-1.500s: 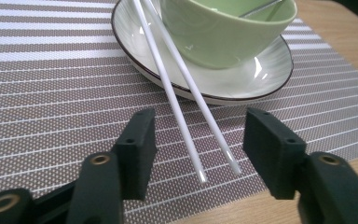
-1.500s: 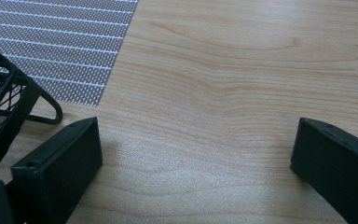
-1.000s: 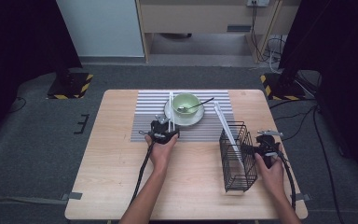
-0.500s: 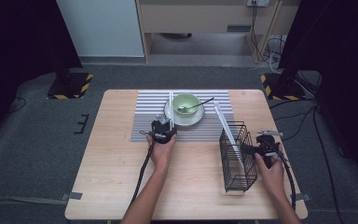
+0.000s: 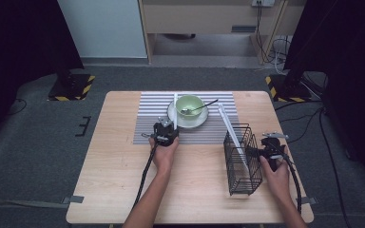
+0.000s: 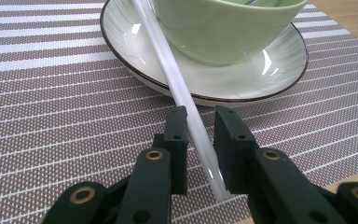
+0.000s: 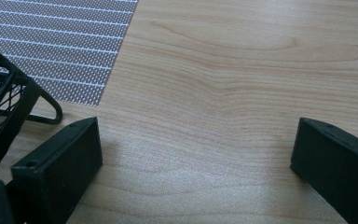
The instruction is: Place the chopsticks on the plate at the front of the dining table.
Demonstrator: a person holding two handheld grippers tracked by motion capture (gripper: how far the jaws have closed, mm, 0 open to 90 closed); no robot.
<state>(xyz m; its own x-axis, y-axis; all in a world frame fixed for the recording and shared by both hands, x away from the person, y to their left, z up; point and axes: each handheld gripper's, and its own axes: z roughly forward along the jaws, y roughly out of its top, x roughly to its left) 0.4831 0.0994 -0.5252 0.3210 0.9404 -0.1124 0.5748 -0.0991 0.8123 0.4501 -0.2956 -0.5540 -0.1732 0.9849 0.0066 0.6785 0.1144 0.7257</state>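
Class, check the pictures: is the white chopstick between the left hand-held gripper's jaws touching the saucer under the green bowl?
Touching. In the left gripper view the white chopstick lies across the saucer rim, with no gap showing there.

Black claw (image 6: 200, 133), brass-ringed screw holes

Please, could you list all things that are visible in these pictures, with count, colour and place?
table: 1, light wood, centre of the high view
mat: 1, grey with white stripes, far middle of the table
saucer: 1, pale with dark rim, on the mat
bowl: 1, green, on the saucer
spoon: 1, dark, in the bowl
chopstick: 1, white, leaning on the saucer rim, between the left jaws
second chopstick: 1, white, leaning in the basket
basket: 1, black wire, right of the table
left gripper: 1, black, on the mat
right gripper: 1, black, open, beside the basket
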